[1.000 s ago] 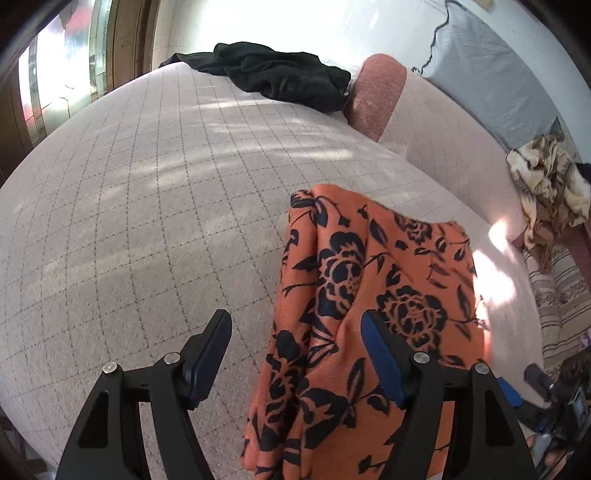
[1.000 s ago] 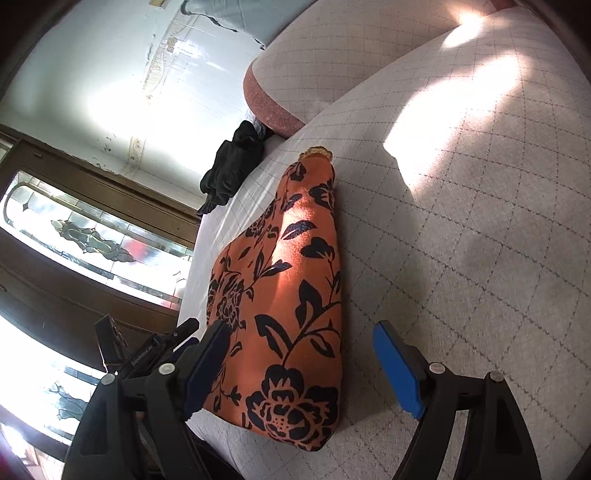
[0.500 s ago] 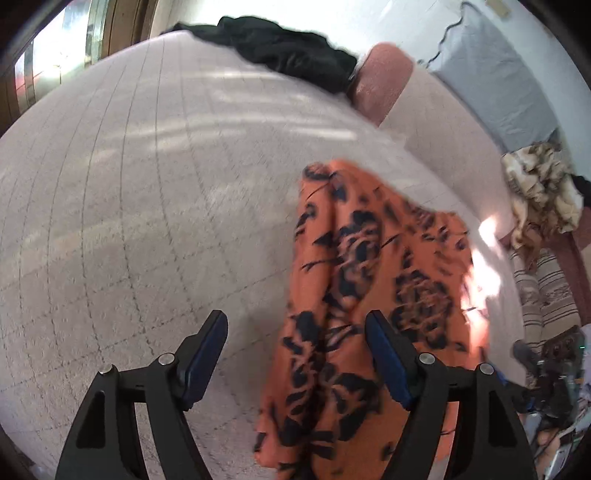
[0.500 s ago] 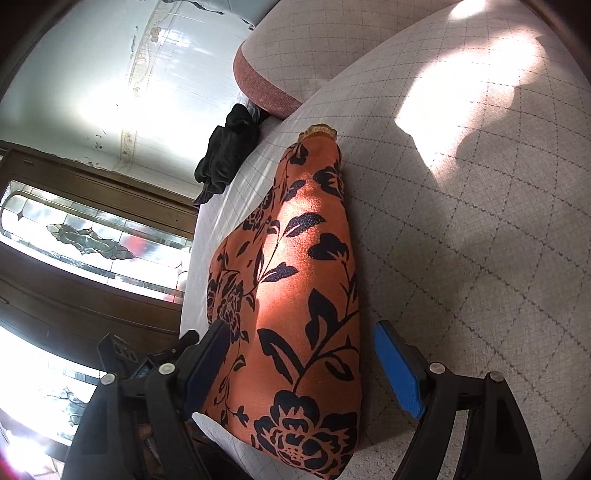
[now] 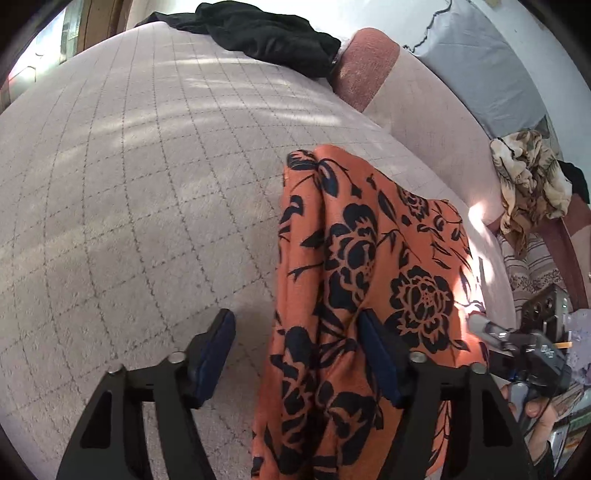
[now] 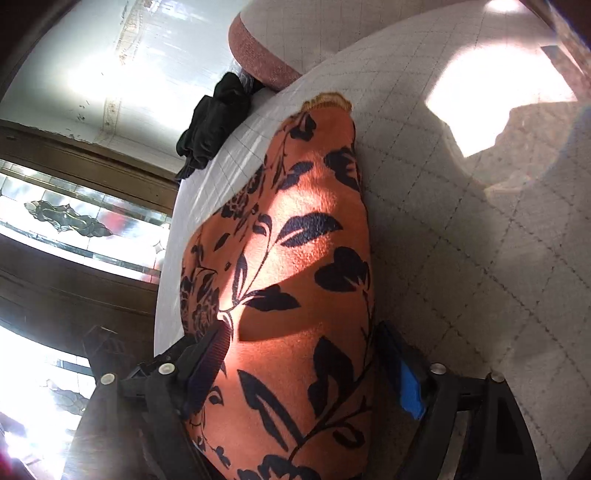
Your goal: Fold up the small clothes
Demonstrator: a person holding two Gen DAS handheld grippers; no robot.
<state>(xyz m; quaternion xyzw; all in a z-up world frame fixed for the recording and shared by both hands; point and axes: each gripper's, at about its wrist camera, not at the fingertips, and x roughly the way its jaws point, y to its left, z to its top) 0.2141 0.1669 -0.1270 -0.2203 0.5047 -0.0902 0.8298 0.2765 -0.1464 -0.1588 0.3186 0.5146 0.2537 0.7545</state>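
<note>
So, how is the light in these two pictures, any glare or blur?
Left wrist view: sharp, soft light on the bed, one sun patch on the orange cloth at right. Right wrist view: hard sun and shadow across the cloth, blown-out window, hazy flare at right; both bend at the edges.

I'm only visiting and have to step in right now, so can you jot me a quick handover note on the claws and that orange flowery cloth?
Left claw: open, jaws just closing, straddling the near left edge of the orange floral cloth.
Right claw: open, jaws just closing, cloth between them.
The cloth lies in a long strip on the quilted bed; a black garment sits at the far end.
Left: grip both spots, then fold the strip shorter.
</note>
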